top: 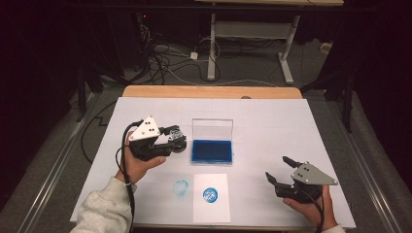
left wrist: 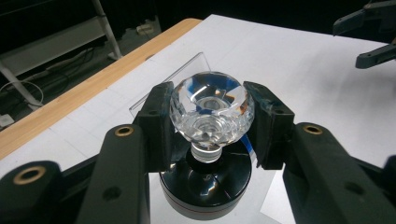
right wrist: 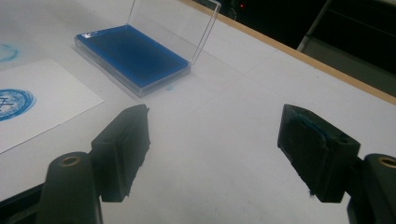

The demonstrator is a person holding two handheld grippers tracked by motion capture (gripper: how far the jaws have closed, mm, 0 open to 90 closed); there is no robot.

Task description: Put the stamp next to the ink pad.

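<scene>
The stamp (left wrist: pixel 208 140), a faceted clear knob on a round black base, sits clamped between the fingers of the left gripper (top: pixel 171 140), just left of the open blue ink pad (top: pixel 212 150); whether its base touches the table (top: pixel 272 126) I cannot tell. The knob looks hard, smooth and slippery, likely glass or acrylic, so it could chip if dropped. The fingers (left wrist: pixel 156 126) squeeze its widest facets, which seems the surest hold; the narrow neck below would be harder to reach. A white paper (top: pixel 211 198) near the front edge carries one round blue print (top: pixel 210 195), with a fainter smudge (top: pixel 180 188) beside it. The right gripper (top: pixel 279 172) rests well apart at the right, its fingers spread wide on nothing.
</scene>
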